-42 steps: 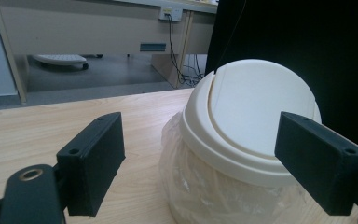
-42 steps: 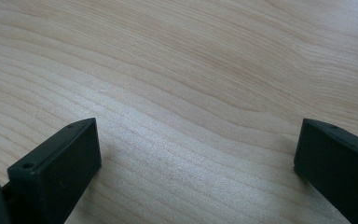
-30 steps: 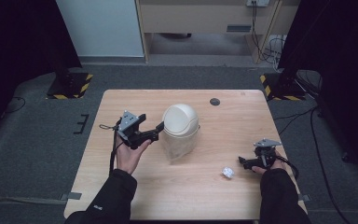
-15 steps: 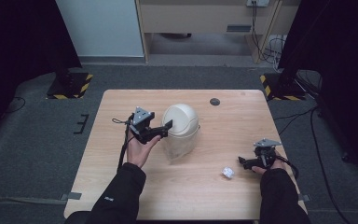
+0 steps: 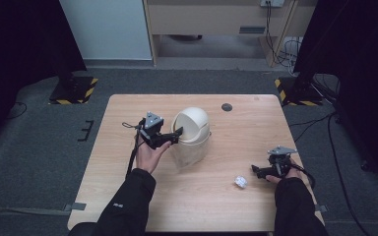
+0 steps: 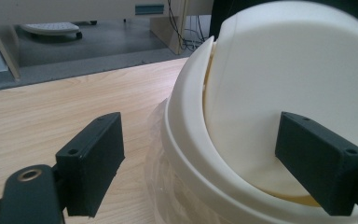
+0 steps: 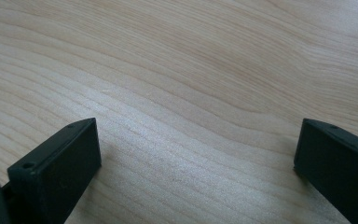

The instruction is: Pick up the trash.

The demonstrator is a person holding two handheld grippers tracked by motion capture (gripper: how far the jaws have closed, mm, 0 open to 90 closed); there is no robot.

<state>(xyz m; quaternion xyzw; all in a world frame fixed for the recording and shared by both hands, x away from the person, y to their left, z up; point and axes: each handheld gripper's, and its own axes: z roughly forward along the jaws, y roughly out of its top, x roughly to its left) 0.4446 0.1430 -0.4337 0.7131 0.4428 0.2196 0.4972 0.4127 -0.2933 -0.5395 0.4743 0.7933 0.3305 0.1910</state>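
One swing-lid bin [image 5: 192, 135], light hollow plastic, slippery dome; flap pivots under push. My left tongs [image 5: 173, 136] stand wide astride its rim [image 6: 186, 154]: grip there. Right tongs [image 5: 257, 170] wide, idle.

A lab: black curtains [image 5: 24, 44], hazard-taped stand bases [image 5: 74, 91] (cables [image 5: 285, 46] trailing behind).

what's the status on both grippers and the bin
Left gripper open at white swing-lid bin. Right gripper open, low over table, beside crumpled paper. Nothing blocking.
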